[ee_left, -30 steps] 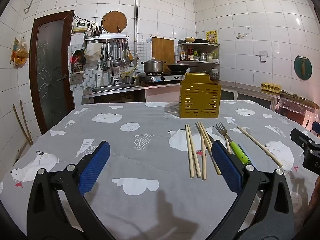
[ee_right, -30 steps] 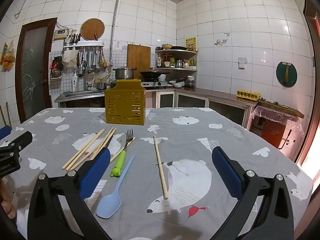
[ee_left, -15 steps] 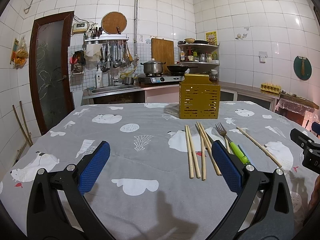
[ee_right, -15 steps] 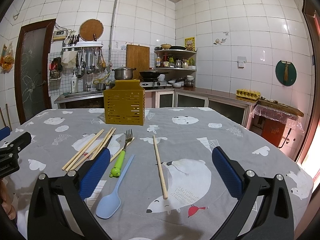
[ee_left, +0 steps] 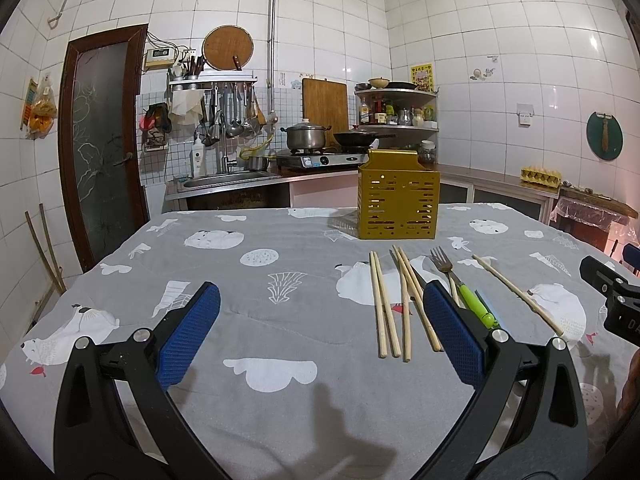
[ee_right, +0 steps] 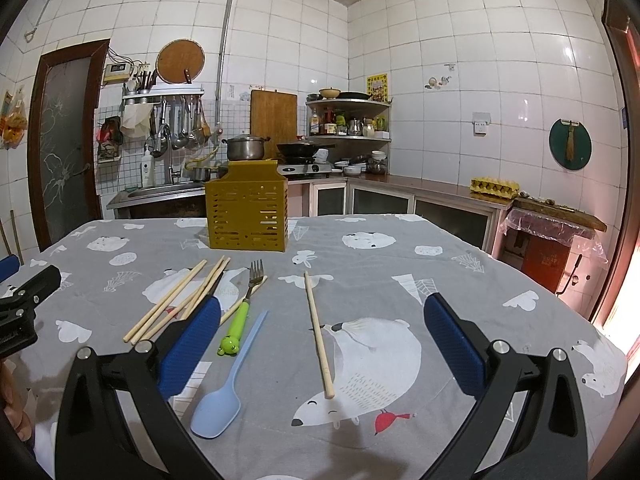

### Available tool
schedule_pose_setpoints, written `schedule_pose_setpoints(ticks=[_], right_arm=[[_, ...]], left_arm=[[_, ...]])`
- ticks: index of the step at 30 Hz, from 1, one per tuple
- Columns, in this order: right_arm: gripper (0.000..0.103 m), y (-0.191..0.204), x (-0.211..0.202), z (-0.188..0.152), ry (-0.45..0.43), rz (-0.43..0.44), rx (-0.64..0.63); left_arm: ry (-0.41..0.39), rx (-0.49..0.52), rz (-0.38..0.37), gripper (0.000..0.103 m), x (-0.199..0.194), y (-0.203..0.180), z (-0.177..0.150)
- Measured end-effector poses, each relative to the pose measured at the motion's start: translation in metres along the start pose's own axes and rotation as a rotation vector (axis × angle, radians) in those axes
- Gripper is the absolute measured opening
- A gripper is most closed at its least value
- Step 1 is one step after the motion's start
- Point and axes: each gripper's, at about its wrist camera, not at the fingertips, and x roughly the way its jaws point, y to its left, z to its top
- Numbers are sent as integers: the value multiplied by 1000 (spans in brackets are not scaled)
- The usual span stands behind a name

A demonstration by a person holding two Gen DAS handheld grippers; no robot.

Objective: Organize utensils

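The worktop [ee_right: 460, 264], covered in a grey cloth printed with white animals, fills the lower part of both views. Toward its far side stands the slotted yellow utensil holder [ee_right: 246, 216], upright; whether it already holds anything cannot be told.

Between the holder and the cameras, the utensils lie loose on the cloth. A bundle of chopsticks [ee_right: 180, 300] is fanned out nearest the left side, a few overlapping. Just beside them is the fork [ee_right: 250, 296] with a green handle, tines pointing toward the holder, and next to that the pale blue spoon [ee_right: 232, 376], bowl toward the camera. A single chopstick [ee_right: 317, 332] lies apart to the right, pointing roughly away from the camera.

Both sets of tongs are spread wide and hold nothing. The left tongs [ee_left: 320, 336] hover above the cloth with the bundled chopsticks just inside the right finger; the right tongs [ee_right: 320, 344] hover with the single chopstick and the spoon between their fingers.

No utensil appears gathered yet, so the step in hand is judged to be a first pick. The single chopstick looks the easiest start for the right tongs: descend straight over its middle, fingers either side across its width, and close low against the cloth so it does not roll out. It is thin, so a grip near the middle should keep it from tipping before it is stood in the holder.
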Motion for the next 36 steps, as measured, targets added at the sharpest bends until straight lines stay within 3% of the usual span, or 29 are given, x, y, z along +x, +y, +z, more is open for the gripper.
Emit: schedule_pose_setpoints(ticks=[36], right_arm=[[99, -4, 0, 0, 4, -1, 8]], left_arm=[[-2, 1, 1, 98, 0, -1, 0]])
